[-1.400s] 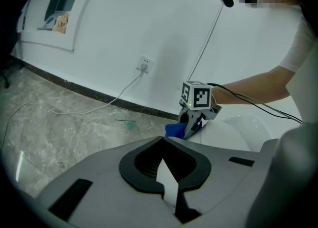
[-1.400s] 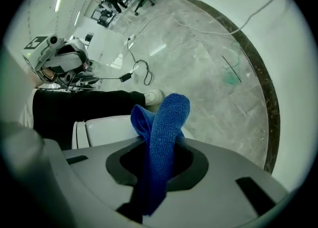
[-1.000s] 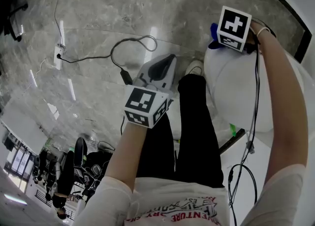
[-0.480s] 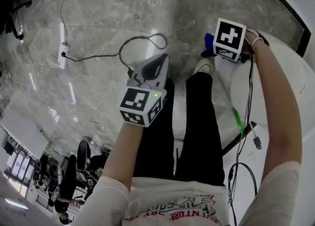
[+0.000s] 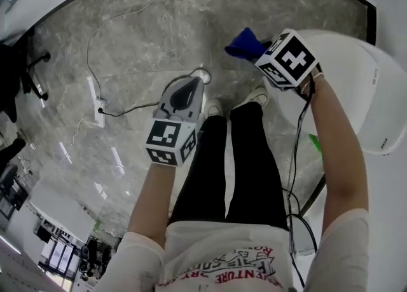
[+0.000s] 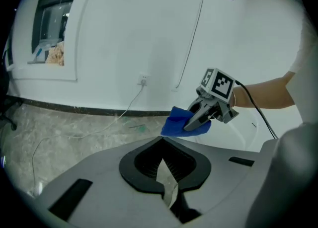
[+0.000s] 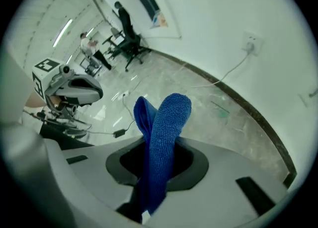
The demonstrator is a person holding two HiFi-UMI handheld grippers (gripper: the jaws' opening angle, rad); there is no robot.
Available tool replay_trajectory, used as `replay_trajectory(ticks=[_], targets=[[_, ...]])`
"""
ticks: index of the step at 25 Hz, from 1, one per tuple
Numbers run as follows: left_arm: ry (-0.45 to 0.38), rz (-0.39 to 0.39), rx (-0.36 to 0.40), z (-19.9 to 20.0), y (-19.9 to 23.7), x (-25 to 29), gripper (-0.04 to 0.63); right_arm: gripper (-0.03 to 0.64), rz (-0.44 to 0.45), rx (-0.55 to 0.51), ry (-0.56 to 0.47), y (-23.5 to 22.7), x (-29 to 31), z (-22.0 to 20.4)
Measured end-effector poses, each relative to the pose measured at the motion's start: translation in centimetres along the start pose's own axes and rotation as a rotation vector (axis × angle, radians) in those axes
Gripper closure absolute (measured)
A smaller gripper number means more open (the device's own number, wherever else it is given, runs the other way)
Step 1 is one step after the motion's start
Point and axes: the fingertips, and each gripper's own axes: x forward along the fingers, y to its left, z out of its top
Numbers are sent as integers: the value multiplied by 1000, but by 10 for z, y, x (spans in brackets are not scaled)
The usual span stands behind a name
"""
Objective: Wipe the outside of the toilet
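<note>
The white toilet (image 5: pixel 346 87) fills the right of the head view. My right gripper (image 5: pixel 262 54) is shut on a folded blue cloth (image 5: pixel 243 44), held just left of the toilet's edge, over the floor. In the right gripper view the cloth (image 7: pixel 166 132) stands up between the jaws of the right gripper (image 7: pixel 149 192) and hides the tips. In the left gripper view the right gripper (image 6: pixel 198 118) holds the cloth (image 6: pixel 178 124) in front of the toilet (image 6: pixel 246 135). My left gripper (image 5: pixel 193 82) hangs shut and empty over the floor, its jaw tips (image 6: pixel 166 185) together.
The person's legs (image 5: pixel 235 157) and shoes stand between the grippers. On the marble floor lie a power strip (image 5: pixel 98 104) and its cable (image 5: pixel 137 111). A wall socket (image 6: pixel 143 79) with a cord sits above the dark baseboard. People and chairs (image 7: pixel 121 36) are far off.
The right gripper has come off the toilet's front with the cloth and now holds it out to the left. The head view has swung. The left gripper stays shut over the floor.
</note>
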Motion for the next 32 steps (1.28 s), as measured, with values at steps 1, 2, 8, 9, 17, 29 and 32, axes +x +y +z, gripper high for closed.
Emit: replay_trajectory(ticks=[1,2,8,9,17,29,32], targets=[[-11,-10,19,16,-10,2,589,541,-26,42,-49,-8,-18,-1],[-25,-23,41,33,-20,7,589,541,-55,84,-99,-17,-38,-2],[-52,-118,145,108,-109,53,590,541,-165,342,-348,-55,-137,-45],[-59,-136,163,120,-131,61,590,541,-181,370,-373,-59,-151,-58],[-46,-366,358,163,-292,116,589,541,-338,614,-572,-79,-250,-173],[179,-764,717,127,-466,191,589,541,-685,1160,-840,-71,-330,-376],[186,-860,880,113,-508,189,589,541,-782,1290,-924,-49,-345,-416]])
